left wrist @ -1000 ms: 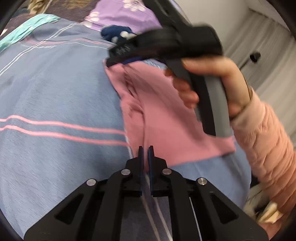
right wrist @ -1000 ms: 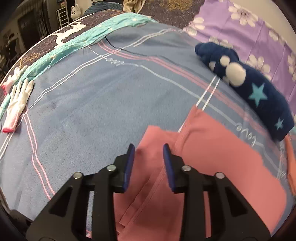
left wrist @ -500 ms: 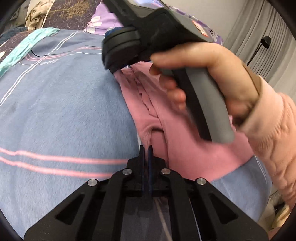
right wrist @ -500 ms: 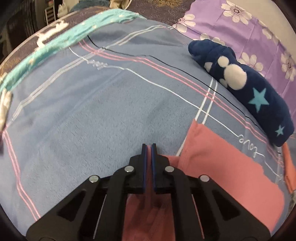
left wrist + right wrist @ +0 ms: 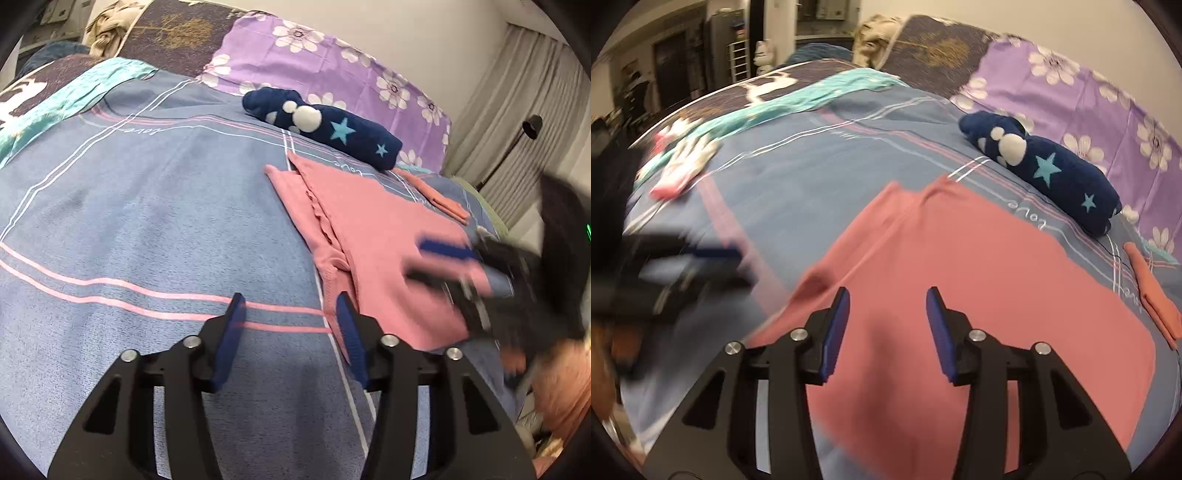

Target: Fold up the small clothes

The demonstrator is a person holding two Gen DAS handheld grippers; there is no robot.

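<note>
The left gripper [image 5: 288, 317] hung over the blue striped bedsheet [image 5: 129, 221], its blue-padded jaws spread wide with nothing between them; its right pad sat just at the near corner of the pink garment [image 5: 373, 243]. In the right wrist view that same gripper [image 5: 713, 262] showed only as a dark blur at the left edge, beside the cloth. Far to the left on the sheet lay a pair of white gloves with pink cuffs [image 5: 683, 166], well apart from the garment.

The pink garment lay spread flat on the bedsheet [image 5: 798, 177], a narrower folded strip with a wavy edge running along its left side. Beyond its far corner rested a rolled navy cloth with stars and white dots [image 5: 325, 129], against the purple flowered pillowcase [image 5: 332, 62].

The right gripper [image 5: 888, 328] hovered above the middle of the garment [image 5: 997, 280], its jaws likewise parted and holding nothing. From the left wrist view it [image 5: 443, 262] was motion-blurred over the garment's right edge. An orange folded cloth [image 5: 1152, 295] lay to the right, near the garment but not touching it.
</note>
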